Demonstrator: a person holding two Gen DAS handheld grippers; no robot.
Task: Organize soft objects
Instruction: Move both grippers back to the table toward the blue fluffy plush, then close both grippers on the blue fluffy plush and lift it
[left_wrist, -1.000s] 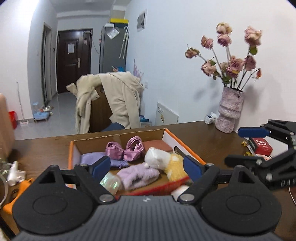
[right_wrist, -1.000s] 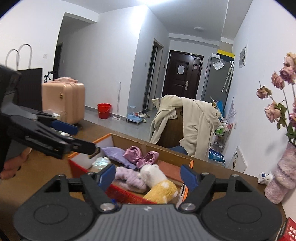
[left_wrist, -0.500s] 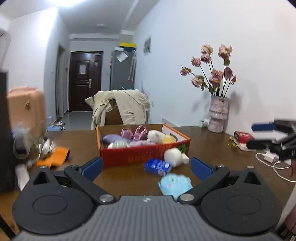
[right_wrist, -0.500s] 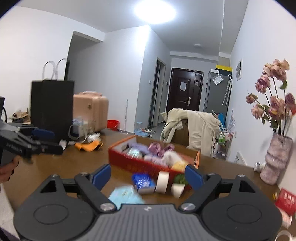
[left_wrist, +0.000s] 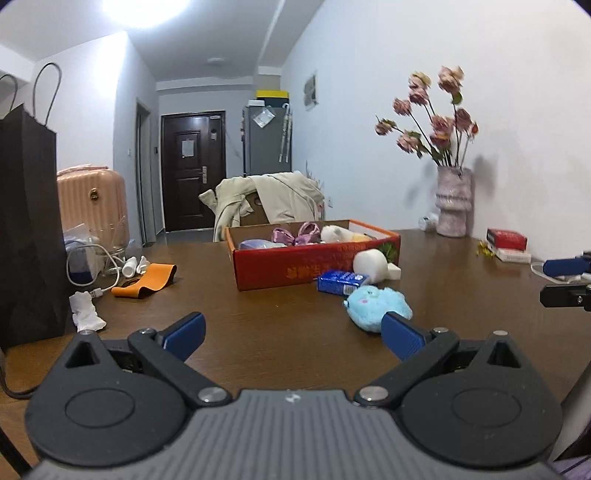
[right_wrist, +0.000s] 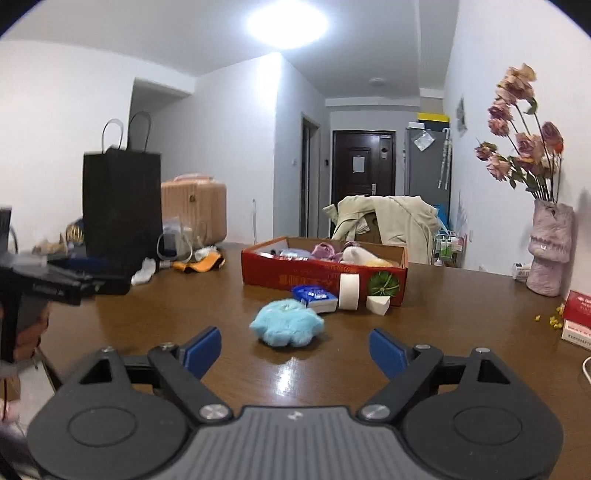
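Observation:
A red cardboard box (left_wrist: 314, 267) (right_wrist: 295, 273) stands mid-table and holds purple satin bows (left_wrist: 295, 233), a white plush (left_wrist: 338, 232) and other soft pieces. In front of it, on the bare wood, lies a light blue plush toy (left_wrist: 376, 304) (right_wrist: 286, 326). My left gripper (left_wrist: 291, 326) is open and empty, with the plush just beyond its right finger. My right gripper (right_wrist: 295, 343) is open too, with the plush ahead of it, between the finger lines but clear of them. Each gripper shows at the other view's edge.
A blue packet (right_wrist: 314, 297), a white tape roll (right_wrist: 349, 291) and a white wedge (right_wrist: 377, 305) sit against the box front. A black paper bag (left_wrist: 26, 229), cables and an orange strap (left_wrist: 147, 280) crowd the left. A vase of dried roses (left_wrist: 453, 206) and red boxes (left_wrist: 506, 240) stand at the right.
Both grippers have drawn back from over the box and sunk lower, so the box now lies well ahead. Both sets of jaws stand wider. The blue plush has come into view.

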